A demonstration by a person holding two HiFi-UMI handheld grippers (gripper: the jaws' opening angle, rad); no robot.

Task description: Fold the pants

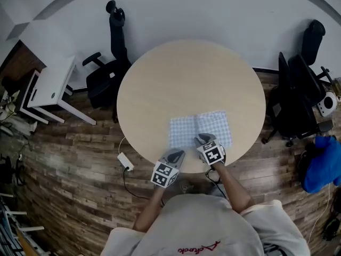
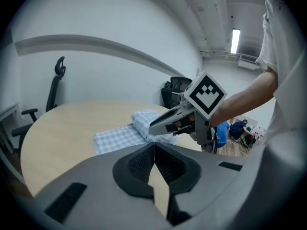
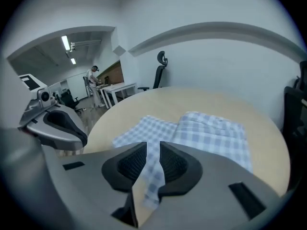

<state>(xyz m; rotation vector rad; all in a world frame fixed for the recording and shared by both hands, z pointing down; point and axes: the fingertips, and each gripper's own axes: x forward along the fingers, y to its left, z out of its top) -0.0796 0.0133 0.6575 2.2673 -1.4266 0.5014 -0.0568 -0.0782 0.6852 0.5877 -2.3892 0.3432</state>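
The blue-and-white checked pants point(image 1: 200, 129) lie folded into a flat rectangle on the round wooden table point(image 1: 186, 73), close to its near edge. My left gripper point(image 1: 177, 153) hovers at the table's edge just left of the cloth; its jaws meet at the tips point(image 2: 154, 146) with nothing between them. My right gripper point(image 1: 202, 139) is over the near middle of the pants point(image 3: 211, 131), and its jaws point(image 3: 152, 146) stand a narrow slit apart with the cloth lying flat beyond the slit. From the left gripper view, the right gripper point(image 2: 151, 127) points at the thicker fold of the pants point(image 2: 122, 137).
Black office chairs stand behind the table at the left point(image 1: 106, 79) and at the right point(image 1: 298, 100). A white desk point(image 1: 50, 87) is at the far left, a blue bundle point(image 1: 322, 164) on the floor at the right, and a power strip point(image 1: 125, 161) by the table's foot.
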